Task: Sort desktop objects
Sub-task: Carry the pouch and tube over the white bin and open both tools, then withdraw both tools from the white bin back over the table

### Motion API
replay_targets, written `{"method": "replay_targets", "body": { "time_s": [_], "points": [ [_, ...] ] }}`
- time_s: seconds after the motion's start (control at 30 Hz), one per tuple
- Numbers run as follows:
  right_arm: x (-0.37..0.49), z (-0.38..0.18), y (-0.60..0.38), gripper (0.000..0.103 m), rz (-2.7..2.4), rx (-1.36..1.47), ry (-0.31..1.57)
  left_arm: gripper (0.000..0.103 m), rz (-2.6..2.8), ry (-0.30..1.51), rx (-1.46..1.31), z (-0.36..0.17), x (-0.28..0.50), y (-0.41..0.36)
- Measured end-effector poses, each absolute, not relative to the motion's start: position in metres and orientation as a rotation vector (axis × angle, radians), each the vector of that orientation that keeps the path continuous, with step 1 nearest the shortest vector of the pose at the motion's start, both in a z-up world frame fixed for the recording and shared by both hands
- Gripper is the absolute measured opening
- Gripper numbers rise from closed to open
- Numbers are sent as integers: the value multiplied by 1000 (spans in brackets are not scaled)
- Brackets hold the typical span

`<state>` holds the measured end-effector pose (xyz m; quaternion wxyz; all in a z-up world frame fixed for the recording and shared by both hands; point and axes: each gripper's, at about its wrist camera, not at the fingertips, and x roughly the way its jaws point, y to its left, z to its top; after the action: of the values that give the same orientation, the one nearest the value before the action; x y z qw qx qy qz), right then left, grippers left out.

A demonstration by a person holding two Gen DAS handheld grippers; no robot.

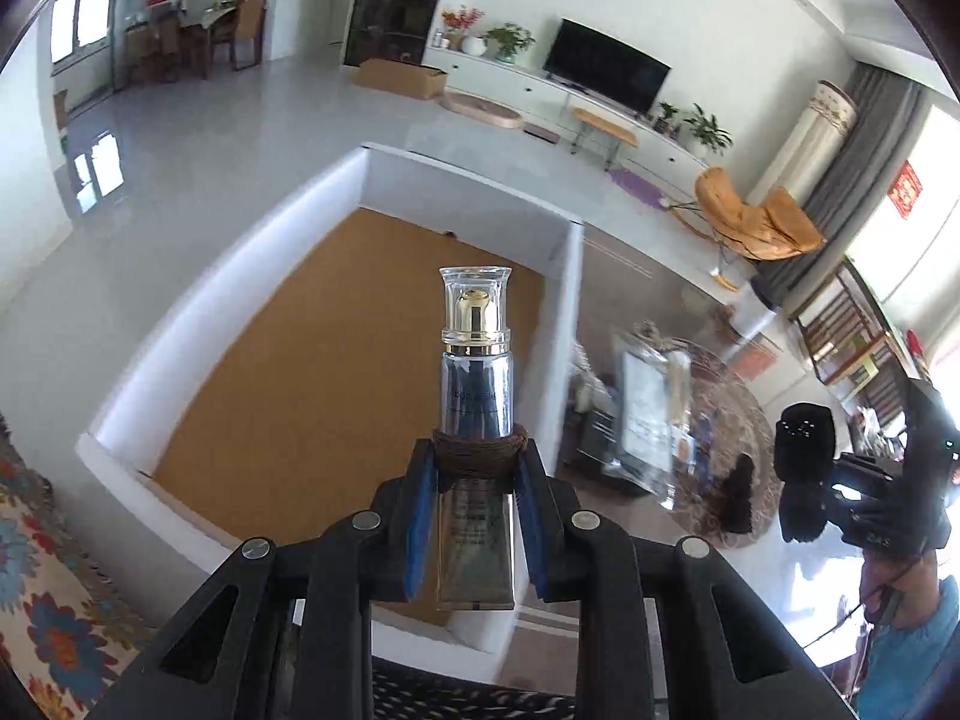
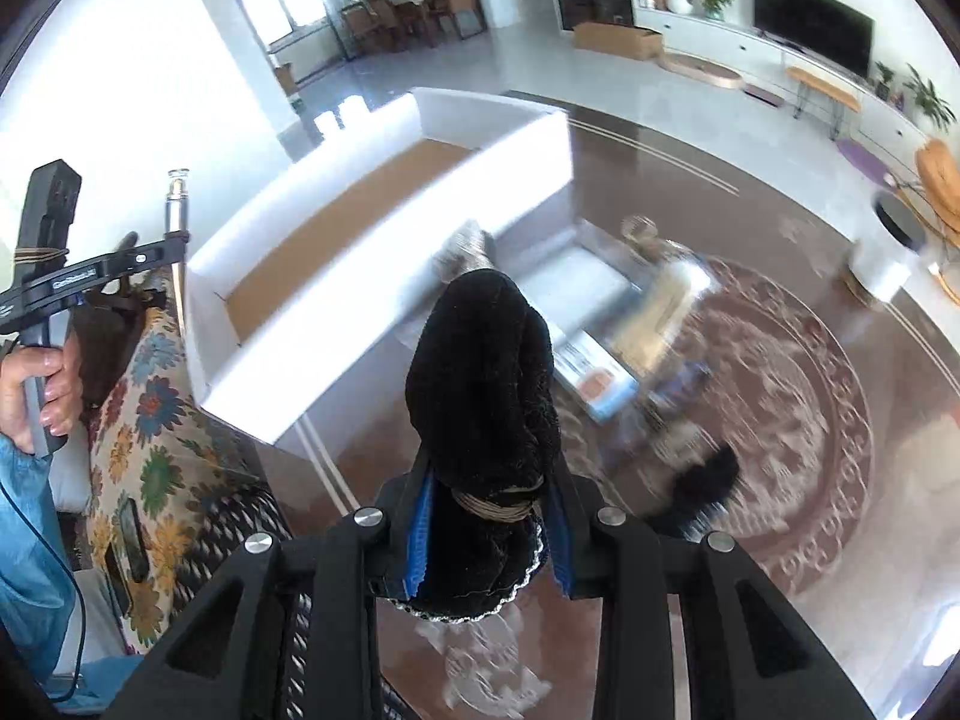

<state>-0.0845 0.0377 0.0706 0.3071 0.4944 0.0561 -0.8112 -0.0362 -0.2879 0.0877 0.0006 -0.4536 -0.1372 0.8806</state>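
The left hand-held gripper (image 1: 477, 480) pinches a silvery pump bottle (image 1: 474, 384) low on its body, its blue pads pressed to either side; the bottle stands upright out of the jaws, with a clear cap over a gold pump head and a brown cord wound around it at the fingertips. It hangs above a white open box (image 1: 240, 276) with a brown cardboard floor, which sits on a dark glossy bench (image 1: 606, 276). The right hand-held gripper (image 2: 486, 504) is clamped on a black fuzzy pouch (image 2: 480, 372) that bulges up out of its jaws, a pale cord wrapped around the pouch at the pads. In the right wrist view the same box (image 2: 372, 204) lies ahead and to the left, and a blurred heap of boxes and packets (image 2: 624, 336) lies on a round patterned mat (image 2: 798, 396) to the right. At the left edge a hand (image 2: 36, 390) grips the handle of the left hand-held gripper, next to a flowered cushion (image 2: 150, 396).
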Motion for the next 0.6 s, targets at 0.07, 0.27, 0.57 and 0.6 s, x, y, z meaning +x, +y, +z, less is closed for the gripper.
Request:
{"method": "replay_targets", "body": {
  "time_s": [0.07,0.27,0.57,0.6],
  "points": [
    [-92,82,-20,32,-2090,1243,178,26,2803,-425,-1495,79,-48,-312],
    [-108,85,-181,32,-1980,1129,350,26,2810,-445,-1686,31,-76,-356],
    [-137,-3,-279,72,-1899,1280,485,39,2785,-298,-1903,-31,-101,-365],
    [-138,-9,-280,95,-1898,1287,494,50,2784,-255,-1914,-36,-102,-363]
  ]
}}
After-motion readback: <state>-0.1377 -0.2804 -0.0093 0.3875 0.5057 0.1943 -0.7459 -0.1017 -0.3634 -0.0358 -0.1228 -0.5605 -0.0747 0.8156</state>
